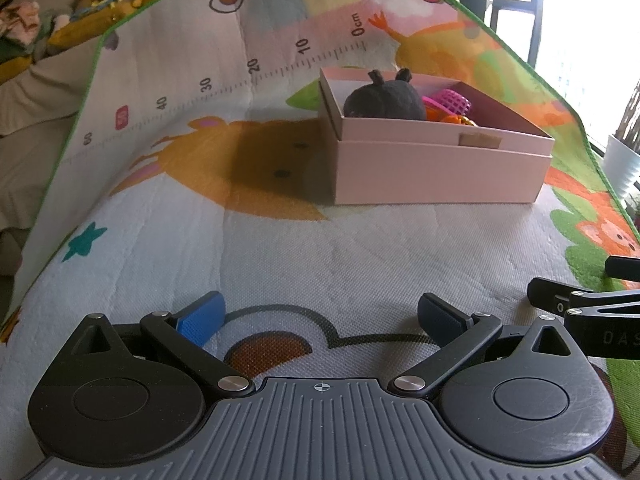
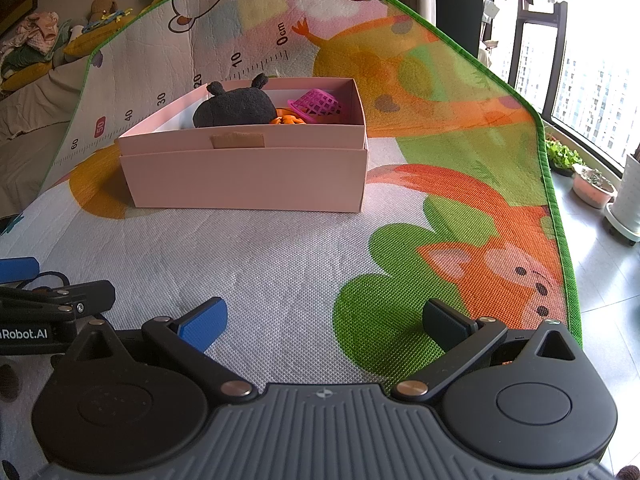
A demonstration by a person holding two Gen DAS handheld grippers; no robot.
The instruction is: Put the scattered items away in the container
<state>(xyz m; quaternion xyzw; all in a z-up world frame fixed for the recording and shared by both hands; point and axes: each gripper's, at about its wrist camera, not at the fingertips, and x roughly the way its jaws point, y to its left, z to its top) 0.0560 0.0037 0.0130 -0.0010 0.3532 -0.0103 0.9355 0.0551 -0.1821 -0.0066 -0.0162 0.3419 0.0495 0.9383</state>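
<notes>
A pink cardboard box [image 1: 436, 172] [image 2: 248, 180] stands on the play mat ahead of both grippers. Inside it lie a dark grey plush toy [image 1: 386, 100] [image 2: 236, 108], a magenta mesh basket [image 1: 452, 100] [image 2: 318, 104] and an orange toy [image 1: 456, 119] [image 2: 288, 119]. My left gripper [image 1: 320, 316] is open and holds nothing, low over the mat well short of the box. My right gripper [image 2: 324, 320] is open and holds nothing too, beside the left one; part of it shows at the right edge of the left wrist view.
The colourful play mat [image 2: 304, 248] covers the floor, with a green border [image 2: 554, 184]. Plant pots [image 2: 594, 188] stand by the window at the right. A bed with plush toys and cushions [image 1: 92, 4] lies at the far left.
</notes>
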